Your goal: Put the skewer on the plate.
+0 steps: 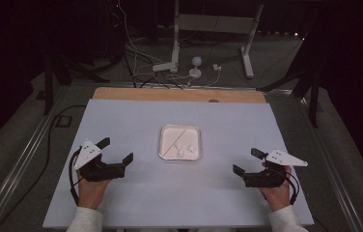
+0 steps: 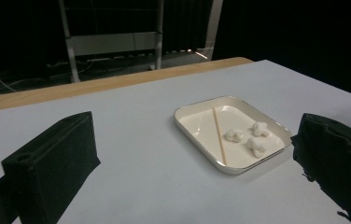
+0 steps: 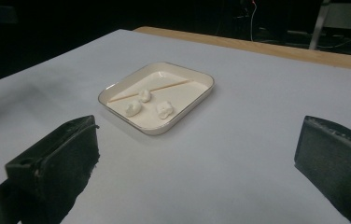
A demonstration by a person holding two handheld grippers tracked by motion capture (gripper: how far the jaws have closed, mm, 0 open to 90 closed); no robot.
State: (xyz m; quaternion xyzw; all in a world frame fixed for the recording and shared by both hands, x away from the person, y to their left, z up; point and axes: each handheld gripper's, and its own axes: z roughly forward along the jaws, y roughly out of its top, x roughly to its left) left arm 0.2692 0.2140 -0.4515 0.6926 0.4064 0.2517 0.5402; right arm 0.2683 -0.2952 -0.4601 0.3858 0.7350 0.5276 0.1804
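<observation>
Tray with skewer and three white pieces sits ahead between my left gripper and right gripper, jaws apart, empty, staged to reach in

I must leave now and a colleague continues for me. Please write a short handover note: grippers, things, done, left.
Left gripper: open, holds nothing, resting left of the tray.
Right gripper: open, holds nothing, resting right of the tray.
Tray: at the table's middle. Inside lie a thin wooden stick set diagonally and three small white pieces on one side of it.
Done: nothing visible, both grippers are away from the tray.
Left: probably all handling of stick and pieces.
</observation>
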